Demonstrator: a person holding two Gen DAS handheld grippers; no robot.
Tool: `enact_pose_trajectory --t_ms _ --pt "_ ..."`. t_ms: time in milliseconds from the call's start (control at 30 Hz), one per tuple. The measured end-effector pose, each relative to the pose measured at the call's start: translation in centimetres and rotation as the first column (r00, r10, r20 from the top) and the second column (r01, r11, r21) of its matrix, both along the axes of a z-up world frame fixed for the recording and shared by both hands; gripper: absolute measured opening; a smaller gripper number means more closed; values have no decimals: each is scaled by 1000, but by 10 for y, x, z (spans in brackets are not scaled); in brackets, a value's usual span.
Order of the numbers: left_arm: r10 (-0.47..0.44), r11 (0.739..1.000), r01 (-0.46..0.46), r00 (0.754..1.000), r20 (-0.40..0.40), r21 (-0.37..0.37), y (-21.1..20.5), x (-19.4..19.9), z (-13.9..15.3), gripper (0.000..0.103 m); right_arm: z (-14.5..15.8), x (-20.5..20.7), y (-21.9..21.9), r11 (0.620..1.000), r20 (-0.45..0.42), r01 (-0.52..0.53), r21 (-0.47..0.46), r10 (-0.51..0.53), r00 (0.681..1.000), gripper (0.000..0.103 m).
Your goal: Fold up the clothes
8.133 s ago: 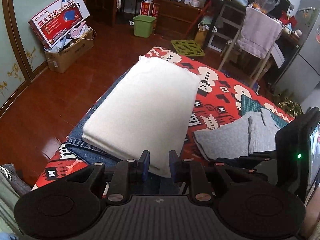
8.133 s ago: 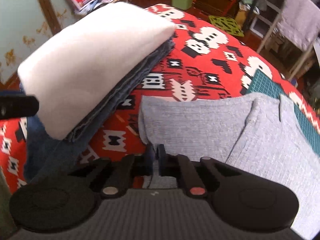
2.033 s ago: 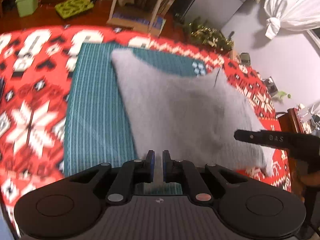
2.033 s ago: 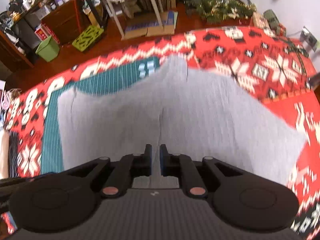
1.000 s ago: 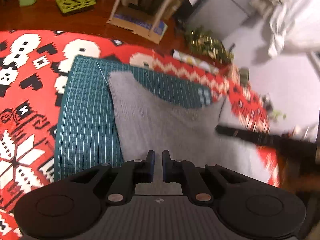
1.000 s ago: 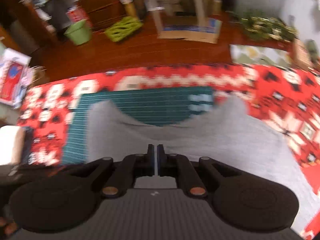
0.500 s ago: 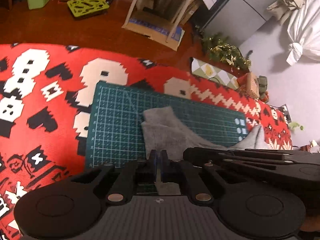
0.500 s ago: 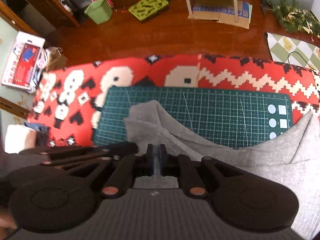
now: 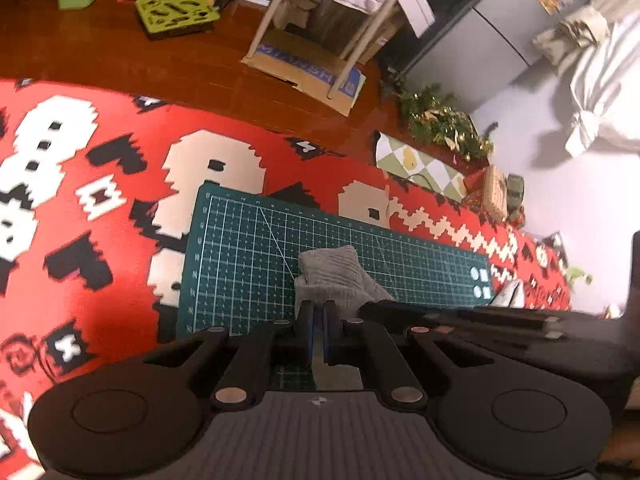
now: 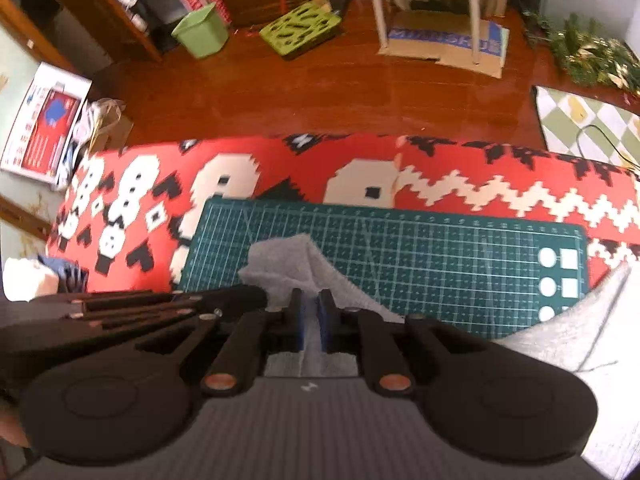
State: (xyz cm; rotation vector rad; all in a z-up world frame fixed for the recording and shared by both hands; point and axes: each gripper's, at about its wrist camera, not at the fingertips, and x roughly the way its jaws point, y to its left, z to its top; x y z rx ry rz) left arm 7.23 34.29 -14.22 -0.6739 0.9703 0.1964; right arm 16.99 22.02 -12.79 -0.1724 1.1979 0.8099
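A grey knitted garment (image 9: 332, 276) is bunched up over the green cutting mat (image 9: 248, 252). My left gripper (image 9: 317, 307) is shut on a fold of it, and the grey cloth pokes out past the fingertips. My right gripper (image 10: 310, 296) is shut on the same grey garment (image 10: 288, 260), right beside the left one, whose black body (image 10: 140, 304) crosses the lower left of the right wrist view. More of the grey cloth (image 10: 560, 344) hangs at the lower right. The right gripper's body (image 9: 480, 316) shows in the left wrist view.
The green mat (image 10: 420, 256) lies on a red, white and black patterned cover (image 10: 280, 164). A folded white and denim pile (image 10: 36, 276) sits at the far left. Beyond the edge are a wooden floor, a green bin (image 10: 200, 30), a flattened cardboard box (image 10: 444, 40) and a chair frame.
Both grippers have lifted the grey garment off the mat and come close together side by side. Less cloth lies on the mat than half a second ago.
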Motion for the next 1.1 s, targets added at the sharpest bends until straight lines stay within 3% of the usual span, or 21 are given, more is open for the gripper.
enact_pose_trajectory --t_ms 133,233,400,433,633,900,1100 --pt "0 1000 1 999 41 -23 -2 -14 13 4 11 -10 -13 1000 8 -14 6 14 1000 10" --pt "-21 996 26 998 65 -85 -12 -26 16 4 15 -24 -18 998 -2 -61 19 61 998 8" --pt "-36 995 38 999 18 -95 -25 -29 -4 1 -4 -34 -20 996 -16 -93 -3 93 996 5" --pt "-35 994 37 999 20 -100 -25 -29 -9 2 -7 -34 -20 995 -2 -102 -3 102 995 1" --pt "-64 997 64 998 14 -52 -34 -31 0 2 3 -42 -28 992 28 -129 -13 129 991 4" --pt "-56 997 55 998 -12 -60 -52 -51 -3 2 -4 -67 -46 990 11 -133 -40 134 991 4" --pt "-40 997 40 999 2 -60 -60 -64 7 2 10 -81 -60 992 11 -122 -33 123 992 5"
